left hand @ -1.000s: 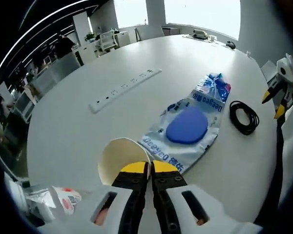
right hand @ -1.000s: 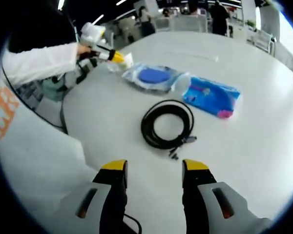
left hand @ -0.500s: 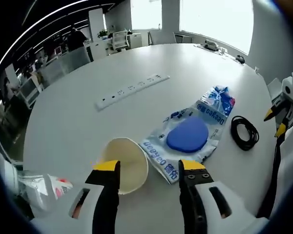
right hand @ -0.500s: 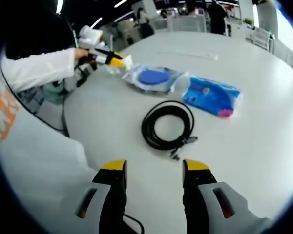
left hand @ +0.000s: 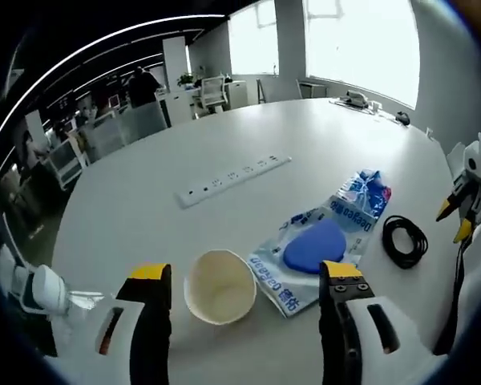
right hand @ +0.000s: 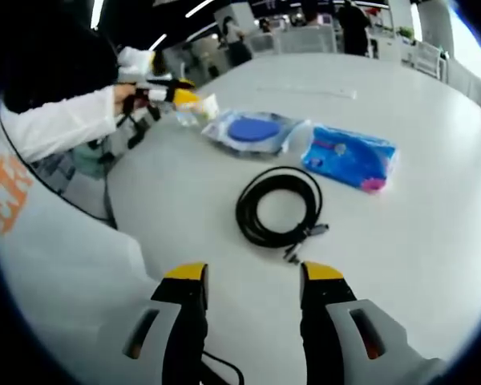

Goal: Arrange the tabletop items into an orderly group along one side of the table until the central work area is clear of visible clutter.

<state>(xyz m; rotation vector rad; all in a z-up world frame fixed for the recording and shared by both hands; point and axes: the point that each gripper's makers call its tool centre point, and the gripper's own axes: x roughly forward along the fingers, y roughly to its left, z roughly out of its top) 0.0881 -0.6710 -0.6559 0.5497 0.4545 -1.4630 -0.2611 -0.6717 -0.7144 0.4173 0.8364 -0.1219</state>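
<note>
On the white round tabletop [left hand: 144, 200], in the left gripper view: left gripper [left hand: 244, 277] with jaws spread wide and holding nothing, a paper cup [left hand: 220, 286] lying on its side between them, mouth toward the camera, untouched by either jaw. Just right of the cup, a clear printed bag [left hand: 325, 245] with a blue disc [left hand: 313, 245] inside, its near corner close to the cup. Beyond the bag, a coiled black cable [left hand: 405, 241], and farther back a white power strip [left hand: 234, 179] lying flat, well apart from the rest. At the right edge, the right gripper [left hand: 465, 210], yellow-tipped. In the right gripper view: right gripper [right hand: 252, 273] also wide open and empty, hanging above the tabletop short of the coiled black cable [right hand: 279, 207]. Past the cable, a blue packet [right hand: 349, 157] beside the clear printed bag [right hand: 256, 131]; farther left, the left gripper [right hand: 176, 96] in a white-sleeved hand [right hand: 124, 98].
</note>
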